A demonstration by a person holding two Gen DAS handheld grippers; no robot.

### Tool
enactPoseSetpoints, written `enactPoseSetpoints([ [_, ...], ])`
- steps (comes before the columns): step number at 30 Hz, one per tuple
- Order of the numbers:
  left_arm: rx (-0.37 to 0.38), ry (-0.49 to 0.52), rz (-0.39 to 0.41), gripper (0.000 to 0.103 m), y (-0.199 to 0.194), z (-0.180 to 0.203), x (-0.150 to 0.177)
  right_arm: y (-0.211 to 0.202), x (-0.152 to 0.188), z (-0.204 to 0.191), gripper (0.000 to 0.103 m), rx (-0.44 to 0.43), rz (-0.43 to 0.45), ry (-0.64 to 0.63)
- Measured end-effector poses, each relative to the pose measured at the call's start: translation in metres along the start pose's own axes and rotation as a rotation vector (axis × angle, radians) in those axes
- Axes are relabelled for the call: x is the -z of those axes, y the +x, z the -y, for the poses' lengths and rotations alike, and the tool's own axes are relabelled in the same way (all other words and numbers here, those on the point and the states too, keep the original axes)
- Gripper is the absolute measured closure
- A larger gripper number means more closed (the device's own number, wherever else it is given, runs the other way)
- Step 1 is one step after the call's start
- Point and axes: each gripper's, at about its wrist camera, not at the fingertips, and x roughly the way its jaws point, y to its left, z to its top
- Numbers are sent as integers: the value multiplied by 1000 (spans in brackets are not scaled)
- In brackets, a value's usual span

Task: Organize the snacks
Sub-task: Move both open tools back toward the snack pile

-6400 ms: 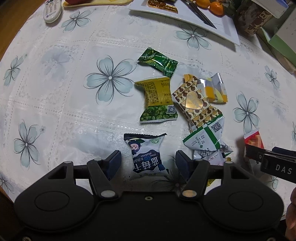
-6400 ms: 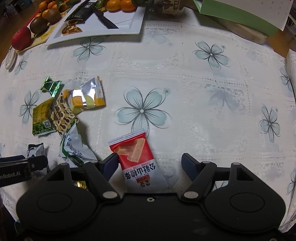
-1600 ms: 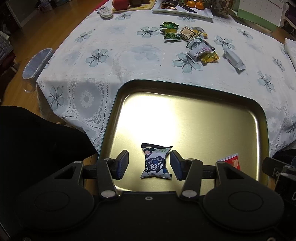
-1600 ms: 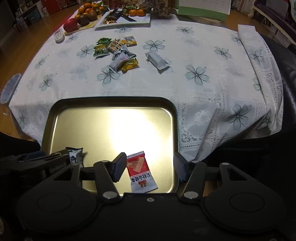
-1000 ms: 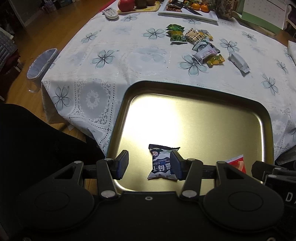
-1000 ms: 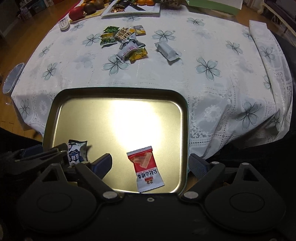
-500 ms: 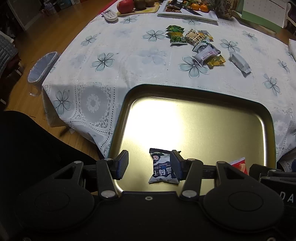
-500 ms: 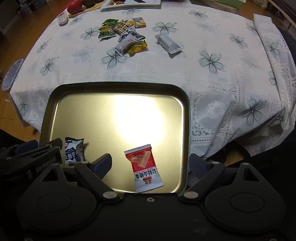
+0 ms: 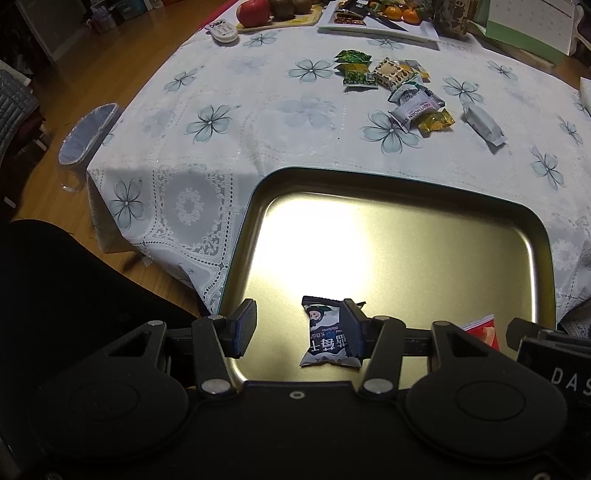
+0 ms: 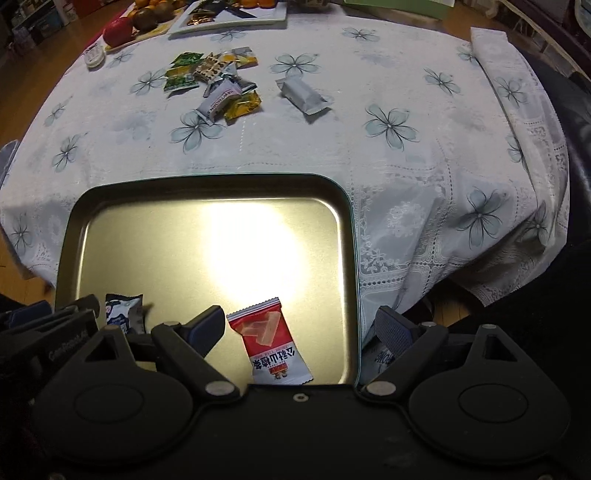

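Black-framed, the left gripper (image 9: 297, 328) hangs over the near edge of a gold metal tray (image 9: 399, 254), fingers spread with nothing between the pads. A dark blue snack packet (image 9: 325, 338) lies flat on the tray floor just inside the right-hand finger (image 9: 351, 332), which overlaps its edge; whether they touch cannot be told.

The right gripper (image 10: 301, 328) is spread wider, its left finger over the tray and its right finger past the tray's right rim. A red-and-white snack packet (image 10: 271, 345) lies loose between them, nearer the left finger, gripped by neither.

Beyond both fingertips, past the tray's far rim, a flowered white tablecloth (image 10: 369, 155) carries a cluster of loose snack packets (image 10: 218, 88) and, apart to its right, one silver packet (image 10: 303, 96). Farthest off stand a white plate (image 9: 402, 31) and an apple (image 9: 253, 11).
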Motion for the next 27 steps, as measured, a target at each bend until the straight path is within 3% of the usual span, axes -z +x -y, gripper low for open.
enactPoseSetpoints([
  [3,-1,0,3,46,0,0,0,2,-2,5,10,-64,-29,29],
  [8,-1,0,4,46,1,1,0,0,-2,4,10,16,-3,23],
  [13,-2,6,-5,46,5,5,-5,6,-8,6,11,-36,-44,12],
  [18,-13,24,-11,46,10,8,-12,2,-17,2,11,45,28,-62],
  [23,-19,30,-24,46,16,10,-22,16,-32,5,12,47,-41,-116],
  [27,-13,49,-24,46,20,14,-33,30,-44,9,21,10,-95,-110],
])
